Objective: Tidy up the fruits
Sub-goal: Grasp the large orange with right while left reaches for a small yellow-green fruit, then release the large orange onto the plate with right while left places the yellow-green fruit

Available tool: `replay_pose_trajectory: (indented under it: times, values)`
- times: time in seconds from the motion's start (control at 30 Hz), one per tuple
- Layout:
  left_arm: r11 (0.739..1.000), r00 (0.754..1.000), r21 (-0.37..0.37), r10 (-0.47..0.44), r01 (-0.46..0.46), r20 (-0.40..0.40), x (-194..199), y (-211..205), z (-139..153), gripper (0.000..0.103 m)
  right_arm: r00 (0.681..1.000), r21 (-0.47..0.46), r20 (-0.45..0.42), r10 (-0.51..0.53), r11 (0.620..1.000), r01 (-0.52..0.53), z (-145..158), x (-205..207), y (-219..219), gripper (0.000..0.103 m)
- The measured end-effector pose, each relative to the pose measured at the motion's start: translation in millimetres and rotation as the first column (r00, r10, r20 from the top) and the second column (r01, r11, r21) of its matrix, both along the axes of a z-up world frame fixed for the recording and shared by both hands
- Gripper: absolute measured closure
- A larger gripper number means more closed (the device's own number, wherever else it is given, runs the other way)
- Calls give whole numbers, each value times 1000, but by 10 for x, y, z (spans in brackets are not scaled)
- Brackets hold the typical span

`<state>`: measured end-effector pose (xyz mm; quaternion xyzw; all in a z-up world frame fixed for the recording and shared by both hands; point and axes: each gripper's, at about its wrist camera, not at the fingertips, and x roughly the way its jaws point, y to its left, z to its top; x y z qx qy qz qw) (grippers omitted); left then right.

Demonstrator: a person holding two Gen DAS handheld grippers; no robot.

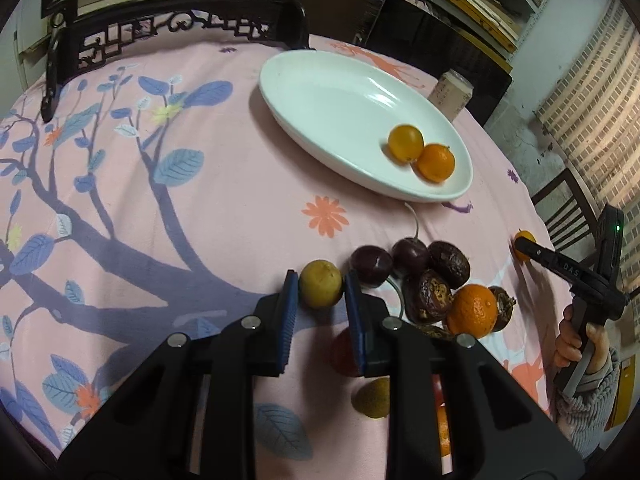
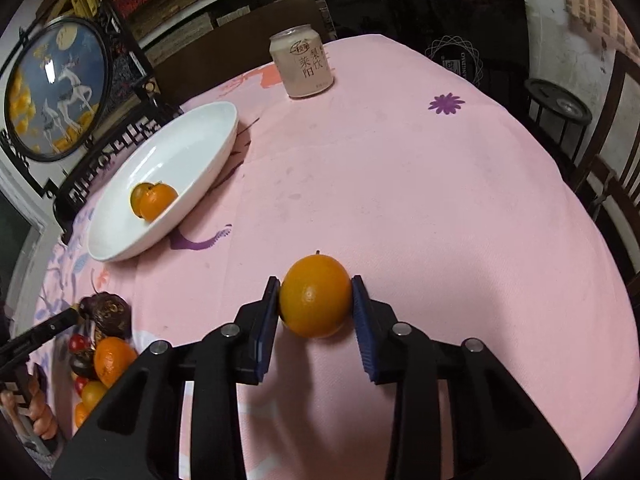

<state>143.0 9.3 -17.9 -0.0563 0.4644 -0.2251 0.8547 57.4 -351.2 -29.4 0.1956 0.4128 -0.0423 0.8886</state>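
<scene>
A white oval plate (image 1: 328,92) holds two small oranges (image 1: 420,154); it also shows in the right wrist view (image 2: 188,148). My left gripper (image 1: 322,280) has its blue pads on either side of a yellow-green fruit (image 1: 320,283) on the pink cloth. Beside it lies a pile of dark purple fruits (image 1: 424,272) and an orange (image 1: 472,310). My right gripper (image 2: 316,294) is shut on an orange (image 2: 315,296) just above the cloth; it shows in the left wrist view (image 1: 524,246) at far right.
A drink can (image 2: 302,62) stands at the table's far side. A dark carved screen (image 1: 160,28) stands behind the plate. More small fruits (image 1: 372,396) lie under my left gripper. Chairs (image 2: 616,152) stand at the right of the table.
</scene>
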Motion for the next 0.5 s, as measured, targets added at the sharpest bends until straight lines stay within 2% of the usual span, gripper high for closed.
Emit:
replay_pose_trajectory:
  times: [0.27,0.4,0.5]
  values:
    - [999,994,-2,54,-55,94,103,-30,429,79,995,52,98,4,999,-9,249,-44,104,67]
    - [998,988,27,54,-59,143,317,-257,613,79,991,77,120,55,995,-65,502,272,335,67]
    - [998,988,32,49,-54,150,498,-437,610,79,987,69,136,87,993,-97,611,559,511,67]
